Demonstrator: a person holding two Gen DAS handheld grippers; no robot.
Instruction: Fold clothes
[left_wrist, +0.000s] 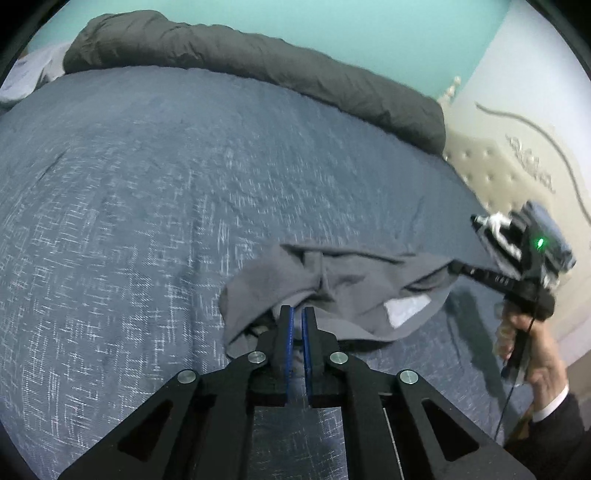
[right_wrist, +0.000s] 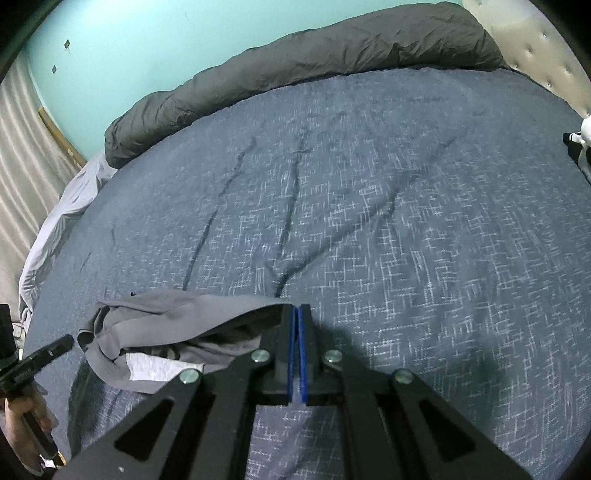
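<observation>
A crumpled grey garment (left_wrist: 332, 280) with a white patch (left_wrist: 406, 310) lies on the blue bedspread (left_wrist: 147, 221). My left gripper (left_wrist: 297, 314) sits at the garment's near left edge. Its blue pads (left_wrist: 289, 332) stand a narrow gap apart, and no cloth shows pinched between them. From the right wrist view, the left gripper (right_wrist: 68, 340) ends just short of the grey garment (right_wrist: 166, 332). My right gripper (right_wrist: 297, 310) is shut on the garment's right edge, lifting it slightly. The right gripper (left_wrist: 456, 267) also shows in the left wrist view, held by a hand (left_wrist: 524, 332).
A rolled dark grey duvet (right_wrist: 295, 55) runs along the bed's far side. The tufted headboard (left_wrist: 487, 170) stands at the right, with a black and white cloth (right_wrist: 580, 147) before it. A pale sheet (right_wrist: 74, 206) hangs off the far left corner.
</observation>
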